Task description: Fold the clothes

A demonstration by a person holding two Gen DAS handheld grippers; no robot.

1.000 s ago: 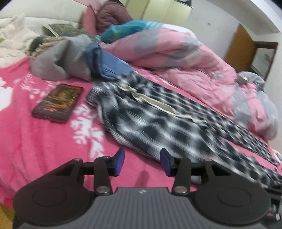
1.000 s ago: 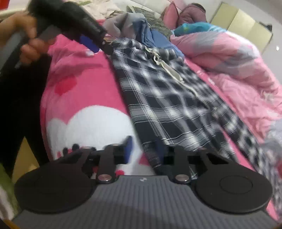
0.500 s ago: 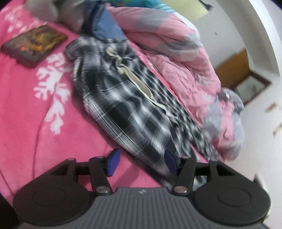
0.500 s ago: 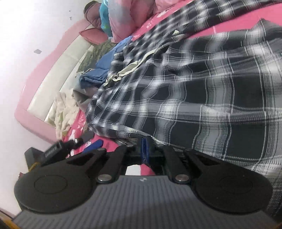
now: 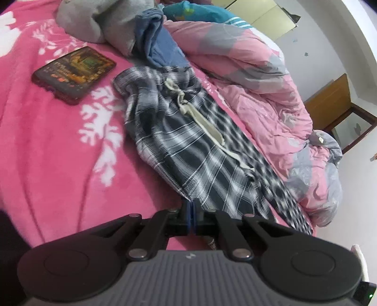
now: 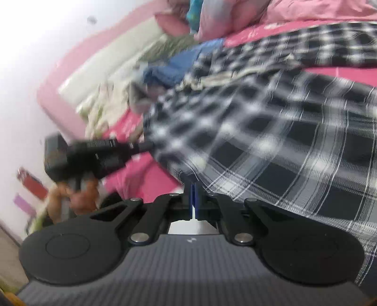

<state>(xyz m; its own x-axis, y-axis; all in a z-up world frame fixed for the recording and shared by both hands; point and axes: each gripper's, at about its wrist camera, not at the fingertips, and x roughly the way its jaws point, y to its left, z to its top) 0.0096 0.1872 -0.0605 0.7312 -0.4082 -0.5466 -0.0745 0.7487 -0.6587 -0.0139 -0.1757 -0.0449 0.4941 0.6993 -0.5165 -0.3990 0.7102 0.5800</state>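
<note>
Black-and-white plaid trousers (image 5: pixel 188 150) with a cream drawstring (image 5: pixel 200 117) lie stretched along the pink bed cover (image 5: pixel 47 153). My left gripper (image 5: pixel 191 207) is shut, its blue pads pinching the trousers' near edge. In the right wrist view the same trousers (image 6: pixel 282 146) fill the right half, blurred by motion. My right gripper (image 6: pixel 193 188) is shut on another stretch of that edge. The left gripper (image 6: pixel 150 146) shows there too, held by a hand (image 6: pixel 80 195), with its tip at the fabric's left edge.
A phone (image 5: pixel 75 70) in a dark case lies on the cover left of the trousers. A grey garment (image 5: pixel 101 21) and a blue one (image 5: pixel 162 47) are piled beyond the waistband. A rumpled pink quilt (image 5: pixel 247 77) runs along the right side.
My left jaws, open beside the trousers a moment ago, have closed on their near edge. The right gripper closed on the fabric and stays shut, and its view has swung and blurred.
</note>
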